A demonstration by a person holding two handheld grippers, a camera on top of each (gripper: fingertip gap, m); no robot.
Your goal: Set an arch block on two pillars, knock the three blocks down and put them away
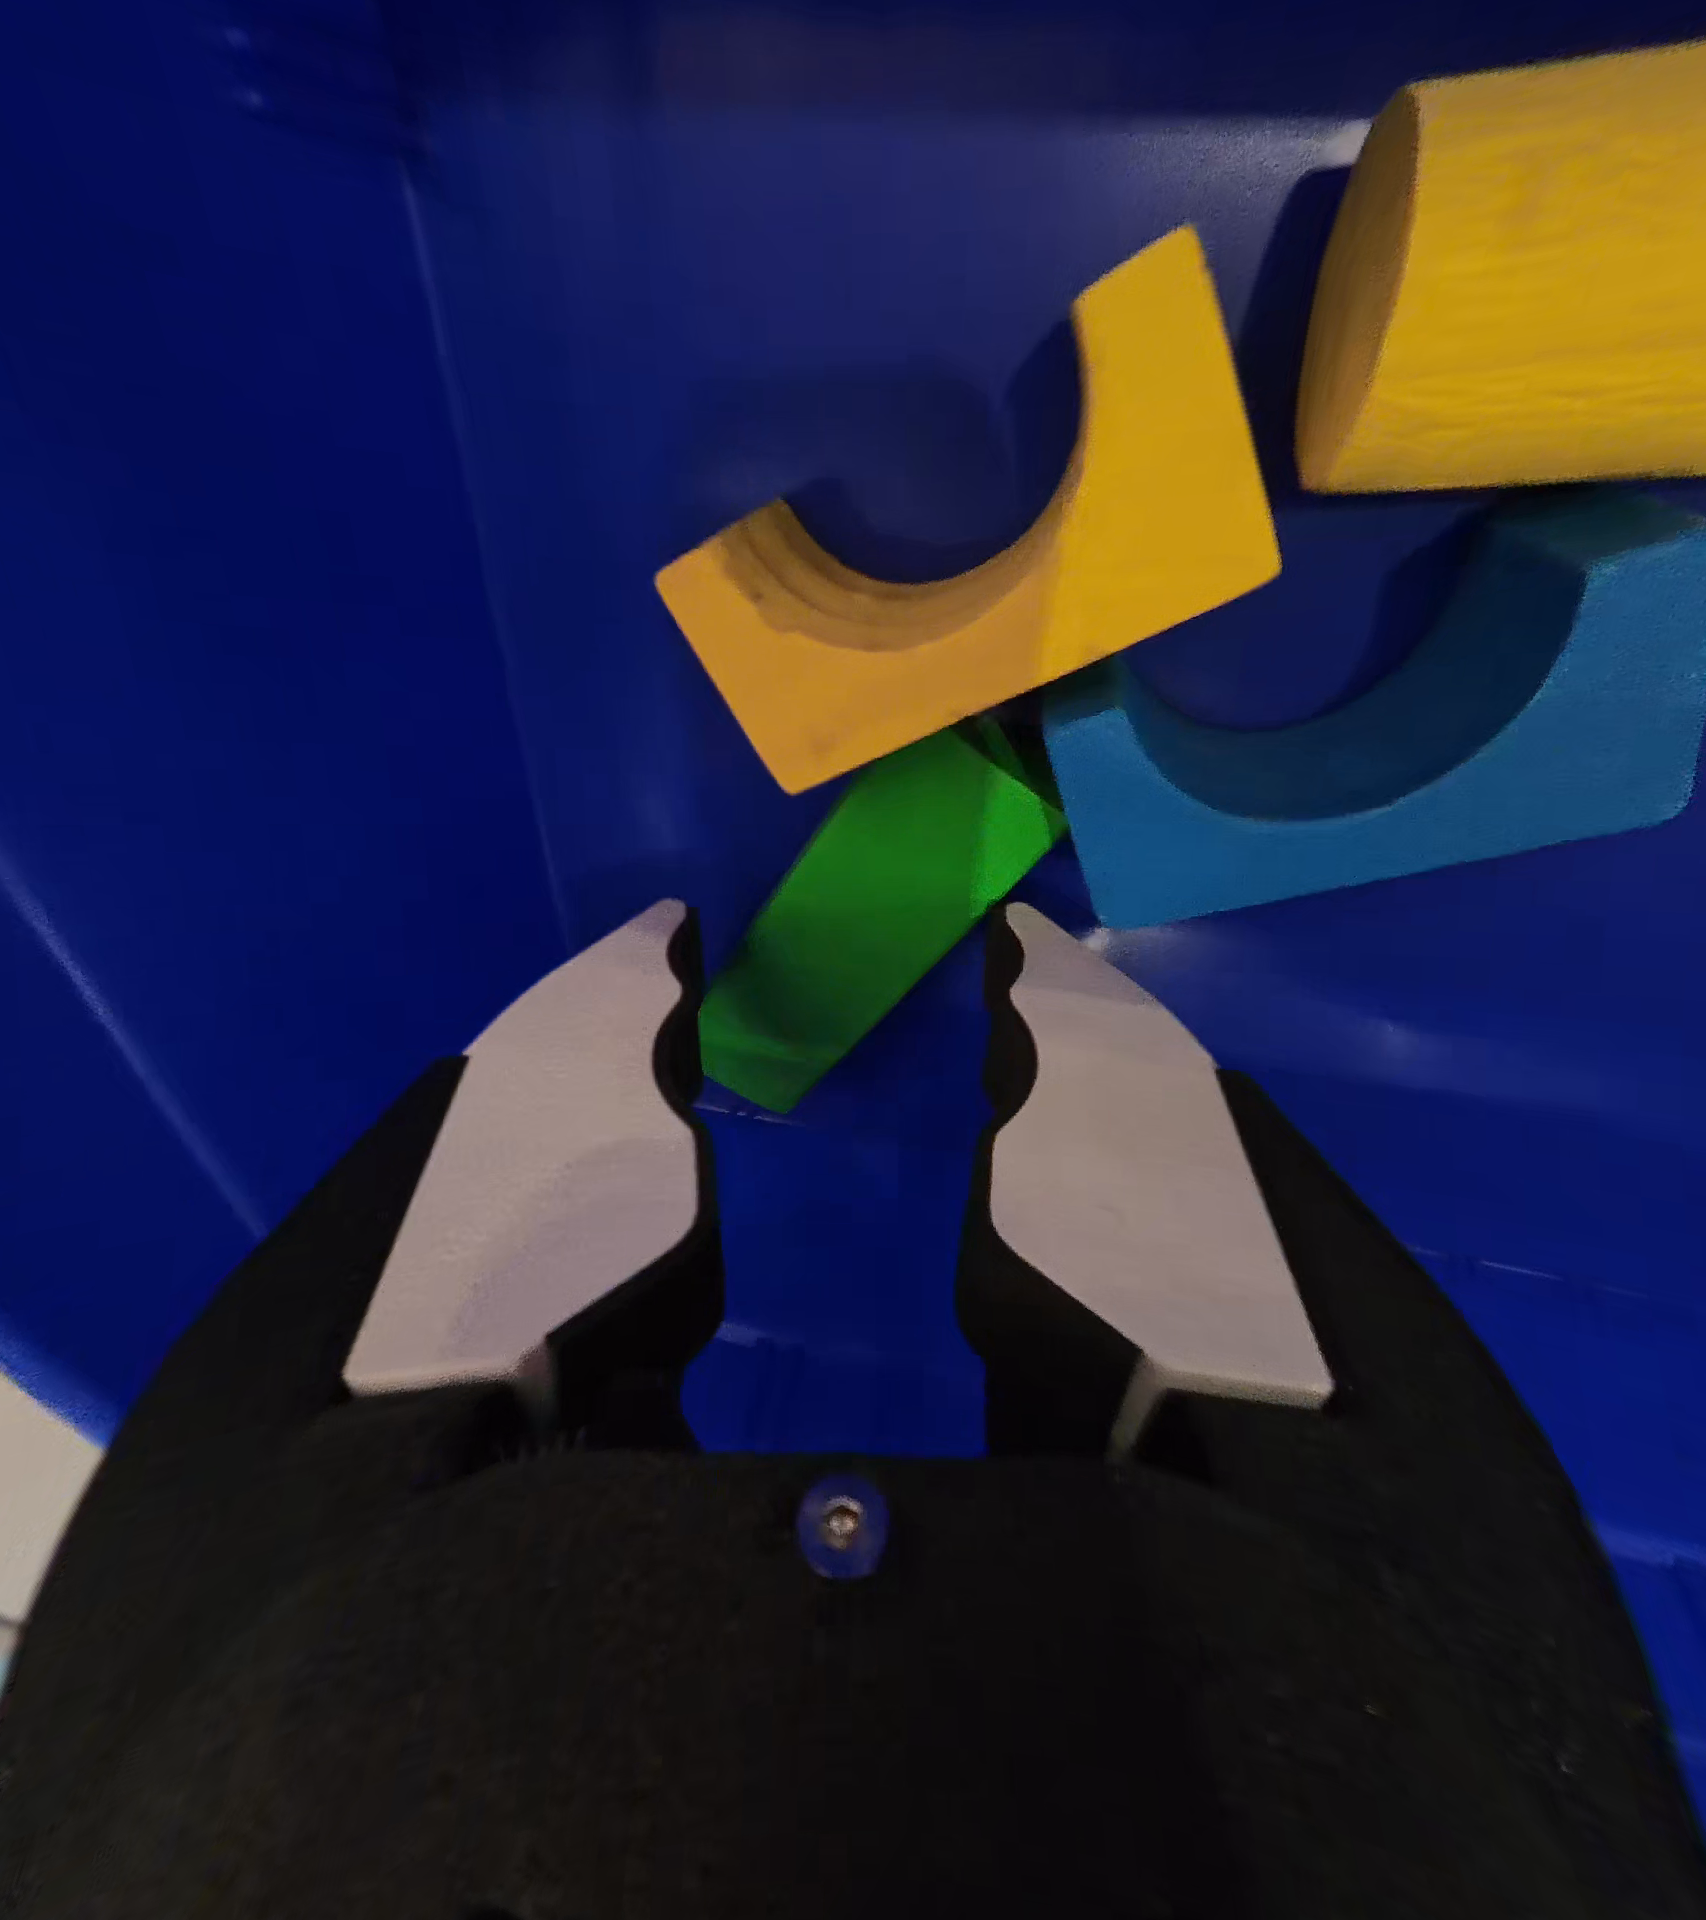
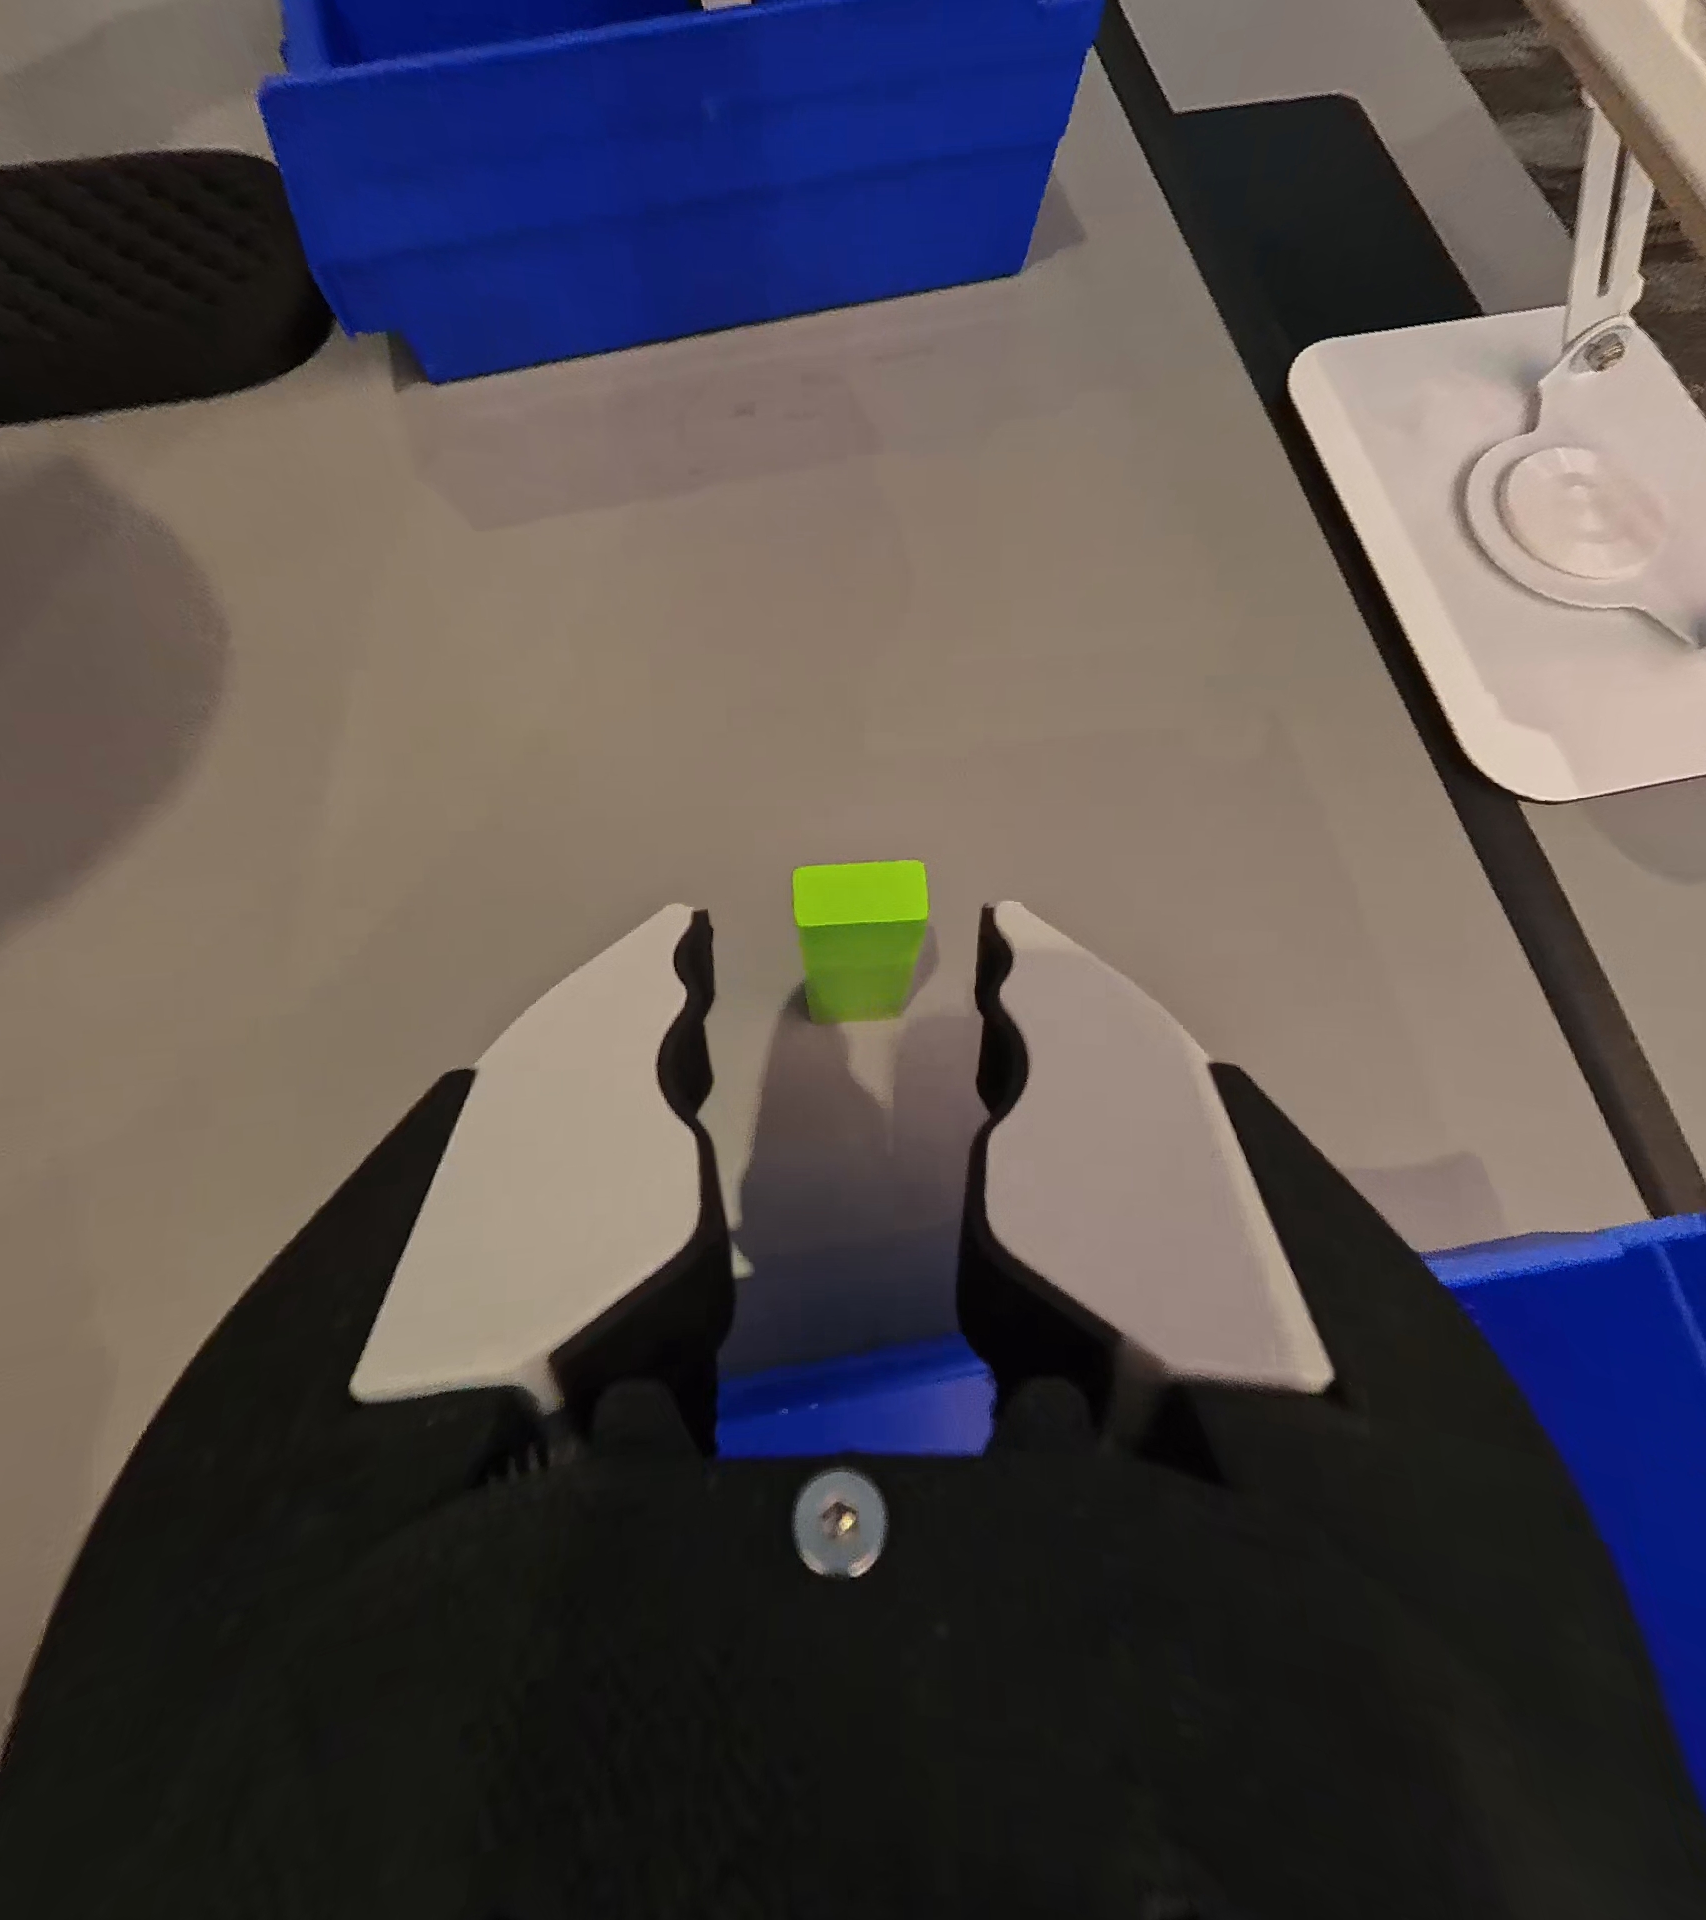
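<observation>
Left gripper (image 1: 838,997) released, inside blue bin (image 1: 205,623), near green block (image 1: 859,935) | right gripper (image 2: 844,997) released, lime pillar (image 2: 861,940) upright just beyond

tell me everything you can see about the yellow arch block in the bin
The yellow arch block is a painted wooden-looking block with a half-round cutout and flat ends; ridges show along the curved cut. It lies tilted inside the blue bin, cutout facing up, propped on a green block that runs under it. A blue arch block sits close beside it. The left hand-held gripper, open, is not touching it.
</observation>
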